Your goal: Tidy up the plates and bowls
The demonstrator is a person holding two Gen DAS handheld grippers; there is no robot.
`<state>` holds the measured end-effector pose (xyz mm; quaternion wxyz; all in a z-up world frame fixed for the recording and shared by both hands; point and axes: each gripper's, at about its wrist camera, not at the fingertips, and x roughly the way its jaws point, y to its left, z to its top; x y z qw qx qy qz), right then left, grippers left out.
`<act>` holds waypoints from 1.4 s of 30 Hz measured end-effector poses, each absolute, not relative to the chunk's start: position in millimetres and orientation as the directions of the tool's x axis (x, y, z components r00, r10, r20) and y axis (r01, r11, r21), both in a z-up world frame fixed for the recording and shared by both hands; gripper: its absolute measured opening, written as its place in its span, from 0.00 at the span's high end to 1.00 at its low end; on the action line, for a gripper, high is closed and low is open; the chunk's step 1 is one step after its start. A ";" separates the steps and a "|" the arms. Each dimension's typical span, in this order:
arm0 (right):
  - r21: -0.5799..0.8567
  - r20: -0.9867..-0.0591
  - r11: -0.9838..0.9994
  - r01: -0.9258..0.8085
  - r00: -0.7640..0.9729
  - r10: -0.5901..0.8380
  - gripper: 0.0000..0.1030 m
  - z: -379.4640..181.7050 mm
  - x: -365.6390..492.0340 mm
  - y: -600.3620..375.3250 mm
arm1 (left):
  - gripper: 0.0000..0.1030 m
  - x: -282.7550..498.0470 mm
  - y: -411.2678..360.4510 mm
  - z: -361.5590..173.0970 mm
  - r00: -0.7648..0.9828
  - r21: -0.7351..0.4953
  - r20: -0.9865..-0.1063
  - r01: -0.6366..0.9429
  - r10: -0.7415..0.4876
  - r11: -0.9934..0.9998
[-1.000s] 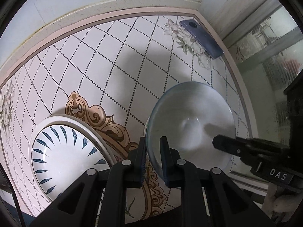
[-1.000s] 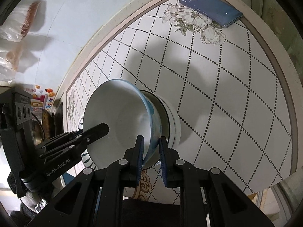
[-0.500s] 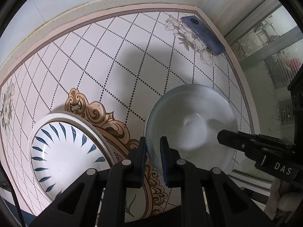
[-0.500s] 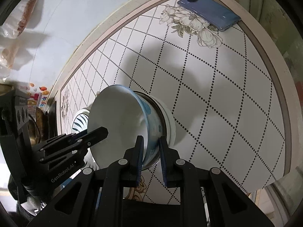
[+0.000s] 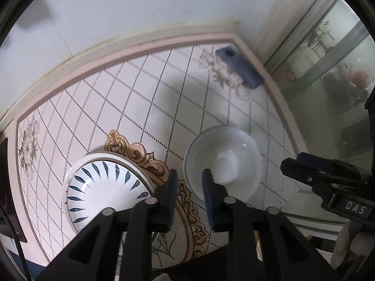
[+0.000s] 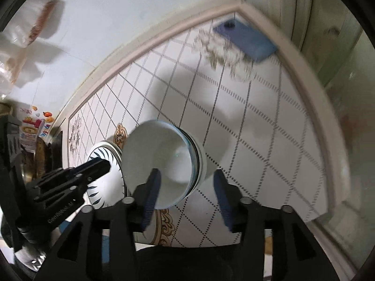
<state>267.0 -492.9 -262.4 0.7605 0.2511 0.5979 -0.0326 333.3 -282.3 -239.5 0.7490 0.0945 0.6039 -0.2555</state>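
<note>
Your left gripper [image 5: 188,194] jaws opening, clear of pale bowl [image 5: 223,161] rim. Your right gripper [image 6: 186,193] jaws opening, released. Bowl sits nested on bench [image 5: 117,107].

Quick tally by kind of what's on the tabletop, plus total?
Bowls: 2, a glass bowl nested in a white bowl
Plates: 1, the blue-leaf plate
Phones: 1, the blue phone
Total: 4
</note>
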 end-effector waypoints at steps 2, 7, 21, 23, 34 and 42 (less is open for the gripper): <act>0.338 -0.919 0.877 0.341 0.321 0.230 0.26 -242.6 260.6 -490.8 | 0.70 330.8 -277.9 -226.8 0.156 -0.172 -0.946 0.501 -0.284 0.848; 0.288 -0.919 0.899 0.330 0.359 0.163 0.13 -204.7 248.3 -483.0 | 0.27 327.0 -268.6 -200.3 0.181 -0.197 -0.928 0.507 -0.327 0.839; 0.257 -0.895 0.908 0.330 0.435 0.096 0.02 -151.9 218.2 -467.2 | 0.05 307.4 -252.8 -160.6 0.228 -0.228 -0.891 0.523 -0.392 0.821; 0.255 -0.895 0.909 0.330 0.435 0.093 0.02 -150.1 215.9 -466.2 | 0.05 305.5 -253.4 -161.7 0.224 -0.229 -0.892 0.526 -0.393 0.819; 0.480 -0.856 0.818 0.317 0.374 0.358 0.02 -219.5 236.1 -485.5 | 0.05 325.1 -267.9 -230.8 0.136 -0.212 -0.940 0.487 -0.314 0.847; 0.639 -0.770 0.668 0.381 0.308 0.559 0.02 -317.5 253.1 -505.7 | 0.07 365.2 -278.3 -311.7 -0.004 -0.261 -0.960 0.369 -0.279 0.892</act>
